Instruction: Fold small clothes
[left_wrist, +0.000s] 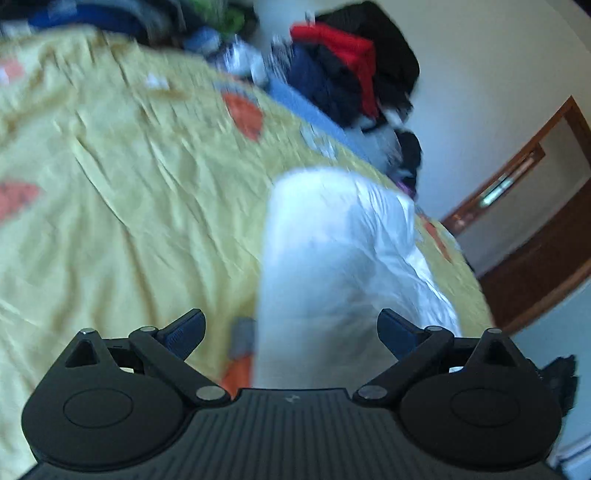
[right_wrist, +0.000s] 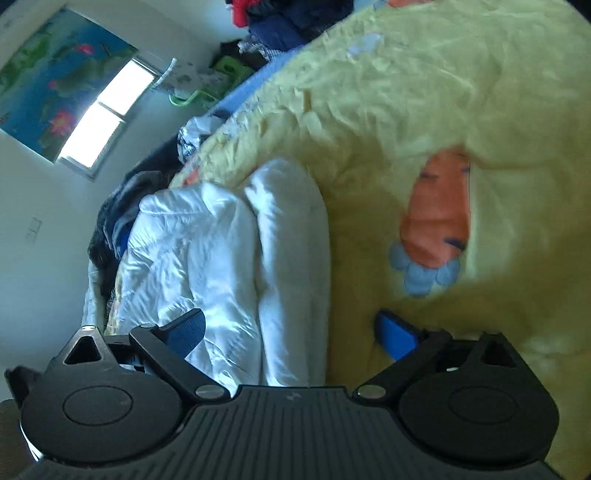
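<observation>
Lying folded, white garment, yellow bedspread around

Pale walls. Bright window beside floral picture. Wooden door. Bed in yellow carrot-print cover, clothes heaped behind.

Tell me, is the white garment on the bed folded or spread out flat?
Folded. The white garment lies on the yellow bedsheet as a compact bundle with rounded doubled edges and layers; no jaws hold it.
</observation>
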